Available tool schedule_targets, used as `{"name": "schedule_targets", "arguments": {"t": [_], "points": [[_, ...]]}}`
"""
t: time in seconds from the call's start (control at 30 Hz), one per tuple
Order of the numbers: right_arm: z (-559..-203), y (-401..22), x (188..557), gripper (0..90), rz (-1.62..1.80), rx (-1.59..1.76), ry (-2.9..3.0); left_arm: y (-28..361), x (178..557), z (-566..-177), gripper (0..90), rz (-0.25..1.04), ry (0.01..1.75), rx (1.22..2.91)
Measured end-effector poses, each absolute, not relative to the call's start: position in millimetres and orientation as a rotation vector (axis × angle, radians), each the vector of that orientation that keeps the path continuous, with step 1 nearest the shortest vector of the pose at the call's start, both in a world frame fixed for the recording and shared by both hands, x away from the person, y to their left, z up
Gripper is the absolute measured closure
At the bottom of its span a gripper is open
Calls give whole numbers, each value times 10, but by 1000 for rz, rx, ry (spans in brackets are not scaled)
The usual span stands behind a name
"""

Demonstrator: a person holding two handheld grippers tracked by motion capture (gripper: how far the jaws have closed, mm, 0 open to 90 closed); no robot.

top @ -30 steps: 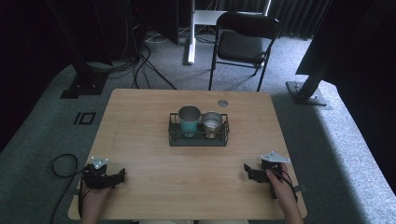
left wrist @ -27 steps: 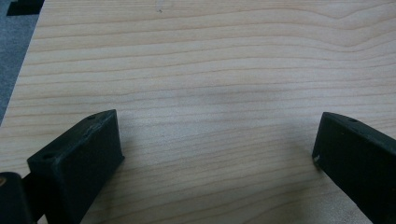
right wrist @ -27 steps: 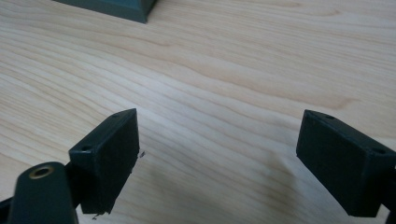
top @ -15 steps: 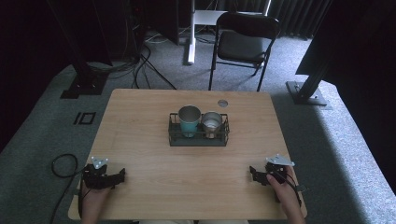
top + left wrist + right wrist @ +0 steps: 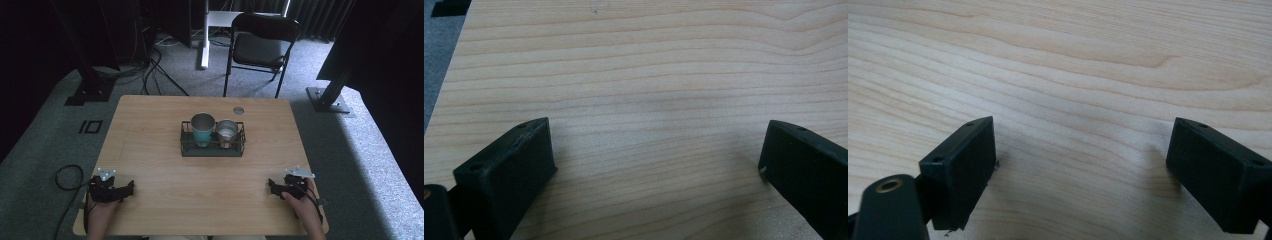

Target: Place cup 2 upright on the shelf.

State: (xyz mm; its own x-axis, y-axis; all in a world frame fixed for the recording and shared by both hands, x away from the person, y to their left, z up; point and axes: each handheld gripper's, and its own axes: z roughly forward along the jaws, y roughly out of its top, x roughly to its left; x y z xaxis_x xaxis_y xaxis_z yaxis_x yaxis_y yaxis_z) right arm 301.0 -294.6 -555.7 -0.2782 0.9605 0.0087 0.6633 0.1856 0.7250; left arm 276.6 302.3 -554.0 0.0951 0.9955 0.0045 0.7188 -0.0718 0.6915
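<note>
A dark wire rack (image 5: 213, 148) stands in the middle of the wooden table (image 5: 165, 125). It holds a teal cup (image 5: 202, 129) on the left and a smaller metal cup (image 5: 227, 132) on the right. My left gripper (image 5: 129, 188) rests on the table near the front left corner, open, with bare wood between its jaws (image 5: 654, 160). My right gripper (image 5: 272, 186) lies near the front right corner, also open over bare wood (image 5: 1080, 160). Both are far from the rack.
A small round grommet (image 5: 238, 110) is set into the table behind the rack. A black folding chair (image 5: 260, 47) stands beyond the far edge. Cables (image 5: 65, 175) trail on the carpet at the left, and a stand base (image 5: 327, 100) sits at the right.
My right gripper has shifted slightly right and toward the front edge. The left gripper and the rack have stayed put.
</note>
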Motion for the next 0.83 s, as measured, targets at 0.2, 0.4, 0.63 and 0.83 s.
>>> {"name": "schedule_targets", "arguments": {"t": [0.2, 0.4, 0.63, 0.83], "points": [[-5558, -2939, 3007, 119, 866, 1539, 1993, 3023, 2766, -5540, 18, 678, 1677, 1848], [-5558, -2939, 3011, 118, 862, 1545, 1987, 3023, 2766, -5540, 18, 678, 1677, 1848], [-5558, -2935, 3026, 118, 853, 1566, 1965, 3023, 2766, -5540, 19, 678, 1677, 1848], [-5558, -2935, 3027, 118, 853, 1567, 1964, 3023, 2766, -5540, 18, 678, 1677, 1848]]}}
